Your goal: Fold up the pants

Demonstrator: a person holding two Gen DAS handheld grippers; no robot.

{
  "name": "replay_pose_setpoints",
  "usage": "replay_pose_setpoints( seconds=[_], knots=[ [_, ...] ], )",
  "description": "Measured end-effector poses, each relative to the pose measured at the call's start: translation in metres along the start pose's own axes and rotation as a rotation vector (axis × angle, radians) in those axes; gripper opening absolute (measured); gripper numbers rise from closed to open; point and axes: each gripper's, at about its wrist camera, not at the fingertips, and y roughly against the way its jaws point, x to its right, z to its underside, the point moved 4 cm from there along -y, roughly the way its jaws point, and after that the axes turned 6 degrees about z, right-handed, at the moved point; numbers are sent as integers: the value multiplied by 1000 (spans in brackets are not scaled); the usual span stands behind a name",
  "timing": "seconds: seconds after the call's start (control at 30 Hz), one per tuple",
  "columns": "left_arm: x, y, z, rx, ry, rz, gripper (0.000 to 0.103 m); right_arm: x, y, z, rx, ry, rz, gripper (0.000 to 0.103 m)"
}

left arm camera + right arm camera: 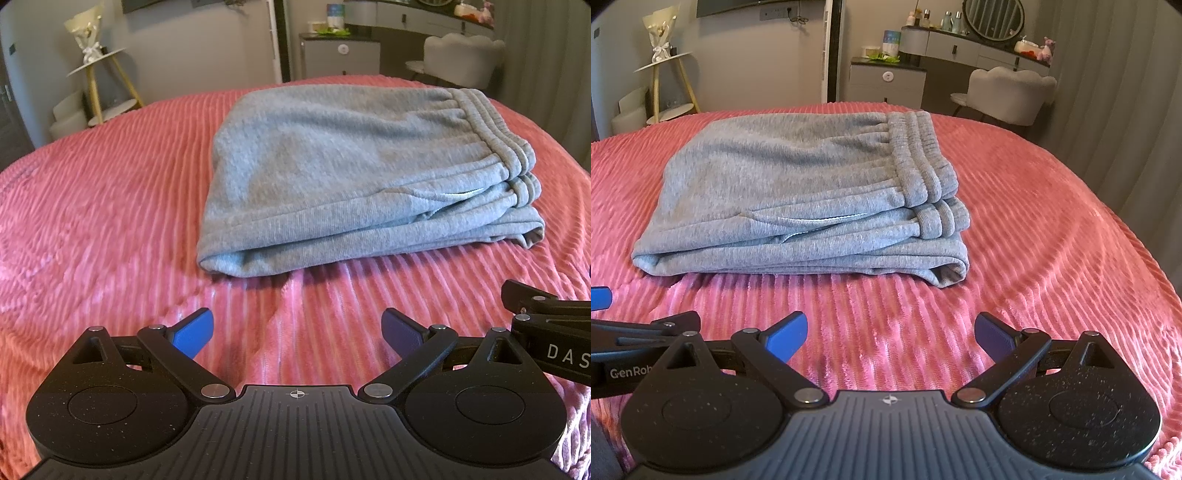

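Grey sweatpants (pixel 332 177) lie folded into a thick rectangle on the pink ribbed bedspread (pixel 92 221), with the ribbed waistband (pixel 498 140) stacked at the right end. They also show in the right wrist view (pixel 798 206), waistband (pixel 923 166) on the right. My left gripper (pixel 297 332) is open and empty, held back from the near edge of the pants. My right gripper (pixel 891 336) is open and empty, also short of the pants. The two grippers are side by side; the right one's body (pixel 546 325) shows at the left view's right edge.
The bedspread (pixel 1052 240) extends on all sides of the pants. Beyond the bed stand a gold-legged side table with a bouquet (pixel 665 62), a grey cabinet (pixel 886 85), a vanity with a round mirror (pixel 993 18) and a pale chair (pixel 1008 96).
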Motion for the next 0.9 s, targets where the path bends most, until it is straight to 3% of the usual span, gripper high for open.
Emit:
replay_pose_setpoints(
  seconds=[0.9],
  knots=[
    [2, -3, 0, -14, -12, 3, 100, 4, -6, 0, -16, -24, -6, 97]
  ],
)
